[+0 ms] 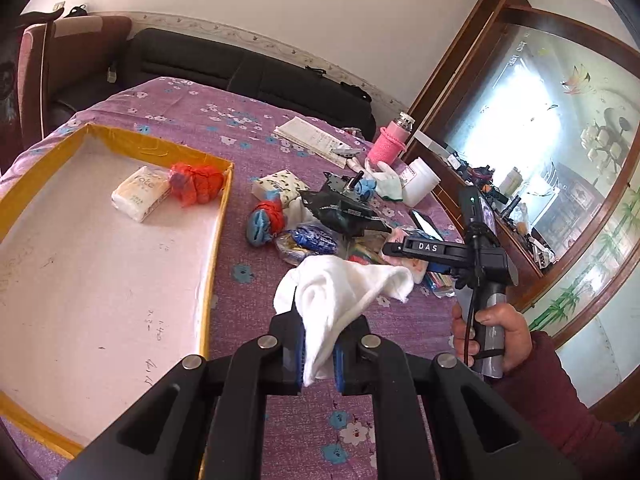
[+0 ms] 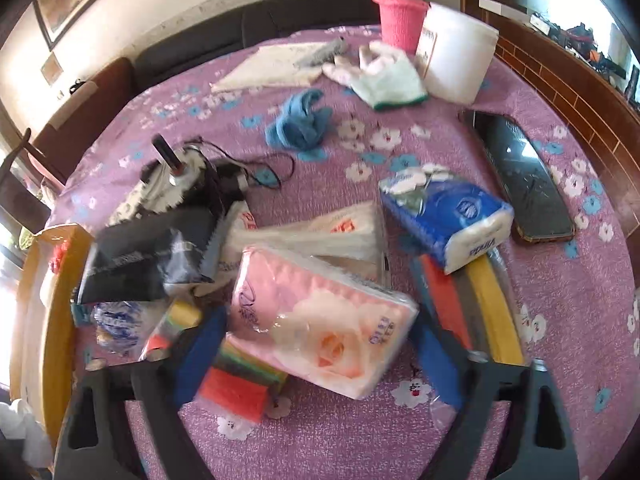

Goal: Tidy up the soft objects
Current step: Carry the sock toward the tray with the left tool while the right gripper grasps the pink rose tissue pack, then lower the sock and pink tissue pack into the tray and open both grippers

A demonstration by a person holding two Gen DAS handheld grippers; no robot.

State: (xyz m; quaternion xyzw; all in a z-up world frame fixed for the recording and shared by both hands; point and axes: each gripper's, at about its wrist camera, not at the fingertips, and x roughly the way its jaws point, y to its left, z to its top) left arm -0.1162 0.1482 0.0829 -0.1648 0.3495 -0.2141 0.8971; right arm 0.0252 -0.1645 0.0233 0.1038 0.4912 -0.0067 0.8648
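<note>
Left tool (image 1: 320, 354) is clamped on a white cloth (image 1: 344, 292) just above the tabletop (image 1: 256, 296), right tool (image 2: 320, 344) is spread wide around a pink tissue pack (image 2: 320, 320) without pressing it, and the yellow-edged tray (image 1: 218, 216) sits further back-left.

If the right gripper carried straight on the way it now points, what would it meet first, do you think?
Most likely the pink rose-print tissue pack: it lies between the open fingers of the right gripper, right ahead on the purple tablecloth. Depth is unclear, and the rainbow sponge pack under its edge sits close too.
</note>
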